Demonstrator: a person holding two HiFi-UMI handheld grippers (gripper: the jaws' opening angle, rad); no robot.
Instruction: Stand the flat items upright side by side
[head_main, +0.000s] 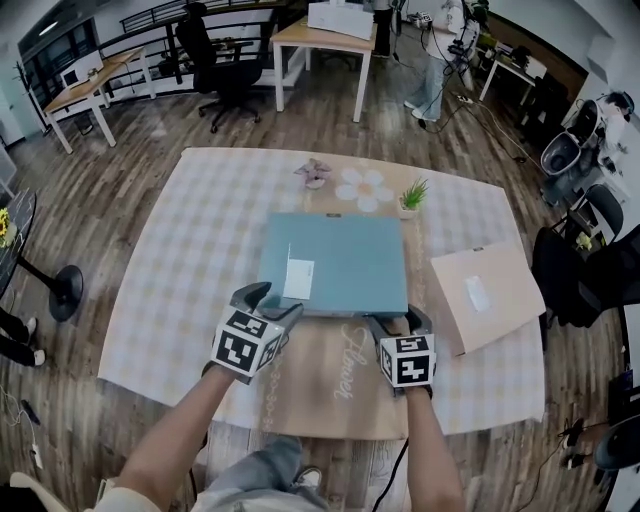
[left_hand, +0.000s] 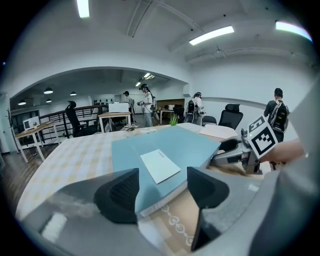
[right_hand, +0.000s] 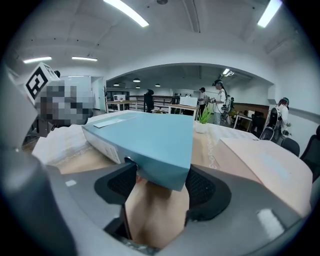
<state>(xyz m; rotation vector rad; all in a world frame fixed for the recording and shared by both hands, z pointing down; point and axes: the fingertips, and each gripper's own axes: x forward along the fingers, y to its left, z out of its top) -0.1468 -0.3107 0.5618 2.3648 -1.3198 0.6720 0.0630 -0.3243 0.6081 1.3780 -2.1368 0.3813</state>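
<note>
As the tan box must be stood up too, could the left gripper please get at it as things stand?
Probably not: the tan box lies to the right, beyond the blue box and right gripper, both in the way of the left gripper.

The right gripper pinches the near corner of the blue box.

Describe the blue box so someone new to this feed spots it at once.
On the checked tablecloth, look to the middle, just in front of the small potted plant. The blue box lies flat there; the other flat box, to its right, is tan.
</note>
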